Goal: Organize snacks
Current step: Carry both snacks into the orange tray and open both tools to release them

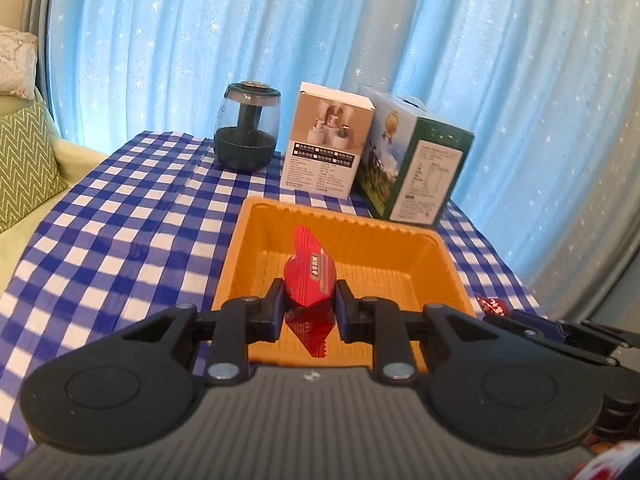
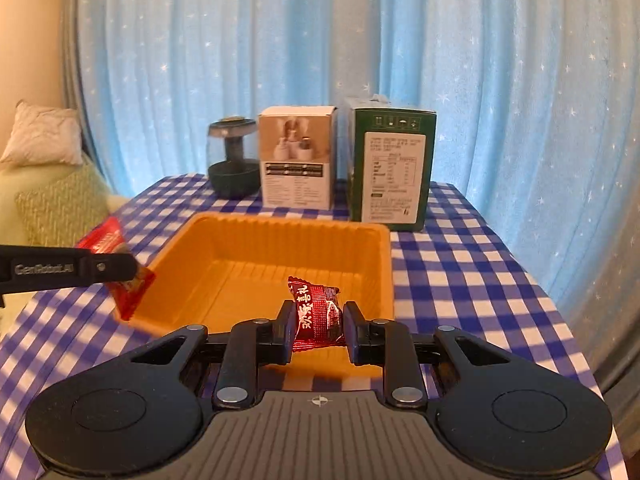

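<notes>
both grippers point(image 1: 309, 304) hold snacks point(image 2: 318, 314) over perhaps a checkered table point(image 1: 120, 216).

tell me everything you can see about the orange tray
The orange tray is a shallow, roughly square container of what looks like thin moulded plastic, with a rolled rim, rounded corners, fluted walls and a ribbed floor. It sits flat and upright on the blue-and-white checked tablecloth, in front of two boxes and a dark jar. Nothing appears to lie inside it. Both tongs hold red wrapped snacks near it; whether either touches it I cannot tell.
</notes>
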A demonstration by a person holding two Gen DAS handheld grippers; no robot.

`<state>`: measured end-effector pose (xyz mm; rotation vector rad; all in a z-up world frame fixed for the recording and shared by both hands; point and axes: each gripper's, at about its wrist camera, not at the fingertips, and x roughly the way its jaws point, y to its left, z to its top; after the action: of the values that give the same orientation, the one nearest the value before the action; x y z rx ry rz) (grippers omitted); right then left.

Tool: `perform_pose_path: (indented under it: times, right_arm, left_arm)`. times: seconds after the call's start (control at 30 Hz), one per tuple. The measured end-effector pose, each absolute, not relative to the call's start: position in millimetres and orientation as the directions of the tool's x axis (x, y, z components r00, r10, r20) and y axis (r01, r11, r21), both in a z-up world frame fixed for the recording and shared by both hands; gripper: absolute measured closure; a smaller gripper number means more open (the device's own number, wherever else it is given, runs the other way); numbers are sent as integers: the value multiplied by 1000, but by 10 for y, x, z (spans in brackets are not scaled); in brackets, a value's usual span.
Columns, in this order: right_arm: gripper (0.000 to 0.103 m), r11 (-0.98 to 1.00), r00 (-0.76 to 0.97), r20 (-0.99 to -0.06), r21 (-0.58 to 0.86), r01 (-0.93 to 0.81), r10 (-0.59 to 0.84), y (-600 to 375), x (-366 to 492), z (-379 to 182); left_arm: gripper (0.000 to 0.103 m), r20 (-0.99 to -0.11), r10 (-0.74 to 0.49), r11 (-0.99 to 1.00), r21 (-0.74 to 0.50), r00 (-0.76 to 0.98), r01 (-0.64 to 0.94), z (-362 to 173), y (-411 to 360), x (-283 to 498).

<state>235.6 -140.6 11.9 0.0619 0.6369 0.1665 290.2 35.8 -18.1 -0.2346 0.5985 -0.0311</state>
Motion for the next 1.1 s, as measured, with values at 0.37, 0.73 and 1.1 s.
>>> perform_pose_path:
  times: [0.37,0.73,1.1]
  right_arm:
    - [78,979,757,-622,149,-137,201,-1407,2828,-153]
    - [77,969,745,-622,200,-145,240,-1366,2922,-241]
    - [44,968,800,-558,223,-112,221,-1498,2753,-79]
  left_arm:
    - [79,-601,-80,977,-206,795,-58,-506,421,3380]
    - [53,-603,-58,978,-196,796,-77,-550,523,3370]
    - [24,-567,-36,985,-160,823,-67,-365,503,3164]
